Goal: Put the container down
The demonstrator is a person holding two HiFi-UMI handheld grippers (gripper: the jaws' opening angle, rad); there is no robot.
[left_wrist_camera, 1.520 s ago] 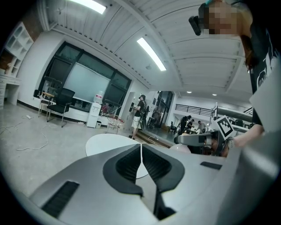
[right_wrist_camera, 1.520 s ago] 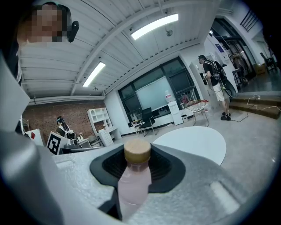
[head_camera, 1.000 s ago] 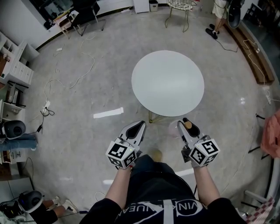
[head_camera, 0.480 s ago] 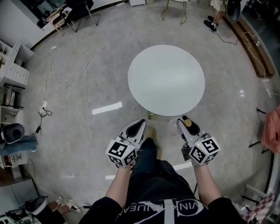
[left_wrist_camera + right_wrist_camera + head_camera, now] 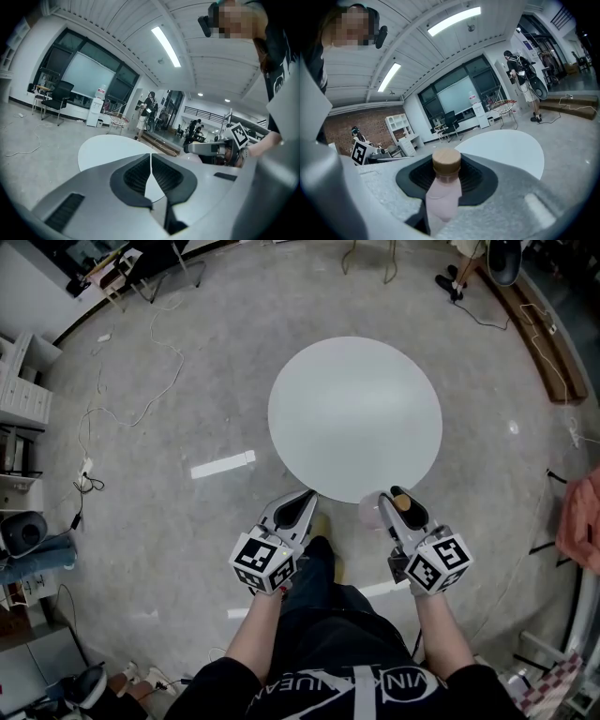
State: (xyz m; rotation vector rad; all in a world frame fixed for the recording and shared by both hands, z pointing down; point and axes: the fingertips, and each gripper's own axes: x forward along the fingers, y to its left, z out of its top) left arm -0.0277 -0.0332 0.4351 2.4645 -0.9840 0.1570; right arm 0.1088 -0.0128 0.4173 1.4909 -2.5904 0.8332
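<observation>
We're pinching the pink container (image 5: 442,197) between our right gripper (image 5: 401,512)'s pads (image 5: 478,179), cap (image 5: 446,161) poking above them; left gripper (image 5: 151,171)'s jaws pressed together.

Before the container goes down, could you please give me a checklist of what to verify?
1. Right tool clamped on the pink bottle: ok.
2. Wooden cap seated on the bottle: ok.
3. Round table bare where it would land: ok.
4. Bottle above the table: not ok, only at its near edge.
5. Left tool shut, empty, clear of the bottle: ok.
6. Bottle's base clean and flat: cannot tell.
</observation>
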